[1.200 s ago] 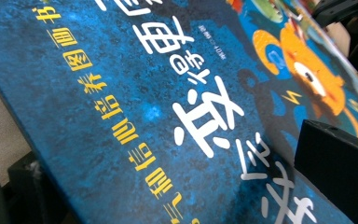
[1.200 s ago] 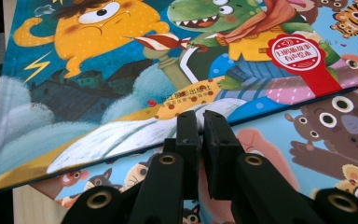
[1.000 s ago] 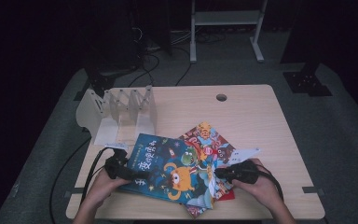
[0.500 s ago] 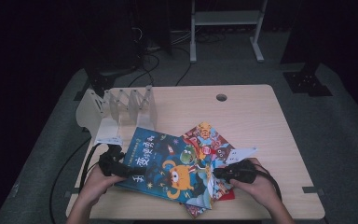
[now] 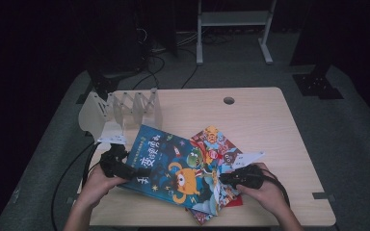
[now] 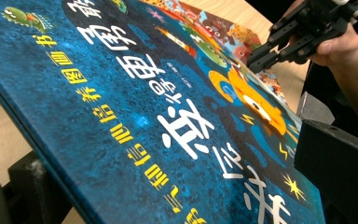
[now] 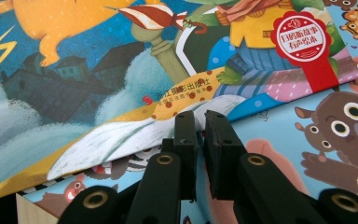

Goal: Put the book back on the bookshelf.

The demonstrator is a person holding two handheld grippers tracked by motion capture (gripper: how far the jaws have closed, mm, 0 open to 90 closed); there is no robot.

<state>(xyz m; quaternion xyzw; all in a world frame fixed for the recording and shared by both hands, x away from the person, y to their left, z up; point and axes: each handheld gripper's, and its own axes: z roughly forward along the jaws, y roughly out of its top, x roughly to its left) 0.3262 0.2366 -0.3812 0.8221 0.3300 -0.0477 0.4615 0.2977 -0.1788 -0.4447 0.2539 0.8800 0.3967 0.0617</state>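
Observation:
A blue picture book point(image 5: 168, 163) with an orange monster on its cover lies slanted over other books, its left side raised. My left gripper point(image 5: 137, 172) is shut on that book's left edge; in the left gripper view the cover point(image 6: 144, 116) runs between one jaw below and one above. My right gripper point(image 5: 224, 179) is shut, its tips point(image 7: 198, 119) against the blue book's right edge point(image 7: 98, 135) with nothing between them. It rests over a colourful animal book point(image 7: 307, 140) underneath. The right gripper point(image 6: 256, 58) and its hand also appear in the left gripper view.
A white accordion file rack point(image 5: 125, 108) stands at the back left of the wooden table point(image 5: 270, 125). The animal book point(image 5: 212, 142) and a white sheet point(image 5: 248, 158) stick out from under the blue book. A cable hole point(image 5: 229, 100) sits near the far edge.
The left gripper has raised the blue book's left side and turned its far corner towards the rack. The right gripper has stayed at the book's right edge.

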